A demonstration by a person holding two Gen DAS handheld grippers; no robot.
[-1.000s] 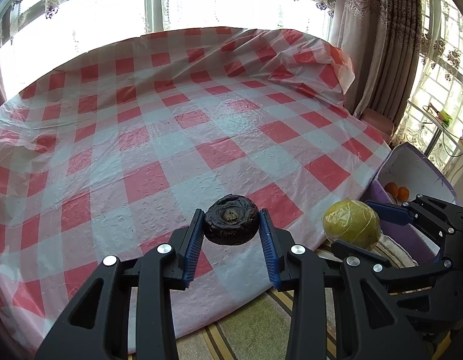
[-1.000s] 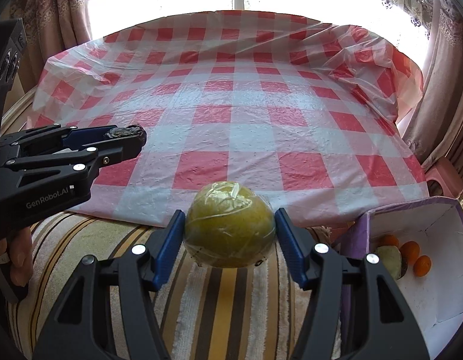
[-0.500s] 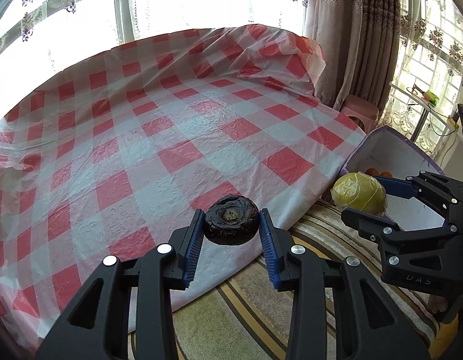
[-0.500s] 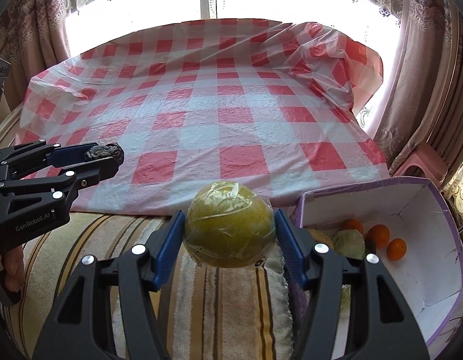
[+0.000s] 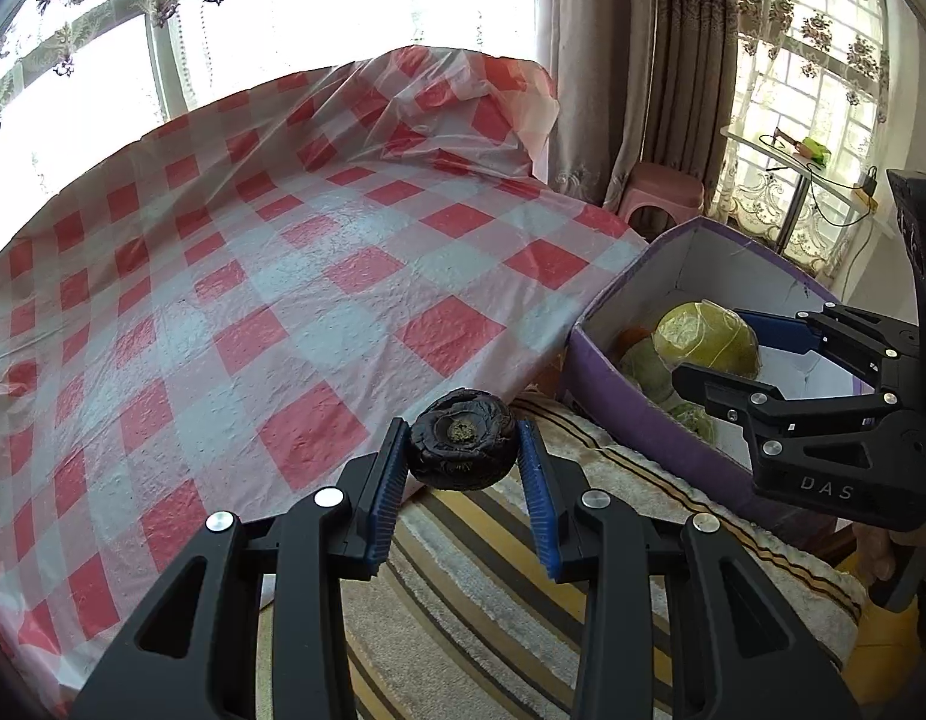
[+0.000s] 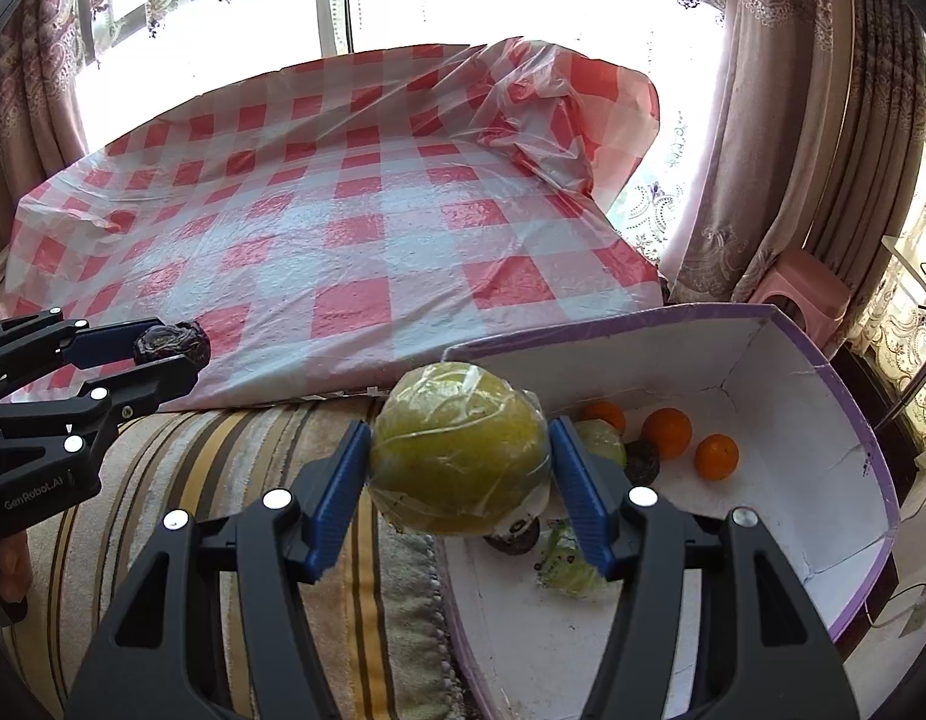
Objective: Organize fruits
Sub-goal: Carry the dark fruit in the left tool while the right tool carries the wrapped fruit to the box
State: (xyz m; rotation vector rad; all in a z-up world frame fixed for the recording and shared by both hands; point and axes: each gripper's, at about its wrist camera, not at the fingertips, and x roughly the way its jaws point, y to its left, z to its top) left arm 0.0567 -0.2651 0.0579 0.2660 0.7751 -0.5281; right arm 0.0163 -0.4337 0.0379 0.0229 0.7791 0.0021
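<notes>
The left gripper [image 5: 463,459] squeezes a small dark wrinkled round fruit [image 5: 463,447] above the striped rug [image 5: 475,588], by the near edge of the red-and-white checked plastic cloth [image 5: 271,300]. The right gripper [image 6: 460,474] squeezes a big yellow-green plastic-wrapped round fruit [image 6: 460,456] over the near left corner of the purple cardboard box [image 6: 823,480] holding three small oranges [image 6: 667,432].

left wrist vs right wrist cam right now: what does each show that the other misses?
Left wrist only: the stem end of the dark wrinkled fruit clamped in the left claw, and a glass side table by the window.

Right wrist only: the box floor, with three oranges and a bagged green item lying on it.

Both: the wrapped yellow-green fruit gripped in the right claw, the purple box, the red checked cloth, the striped rug and the pink stool.
</notes>
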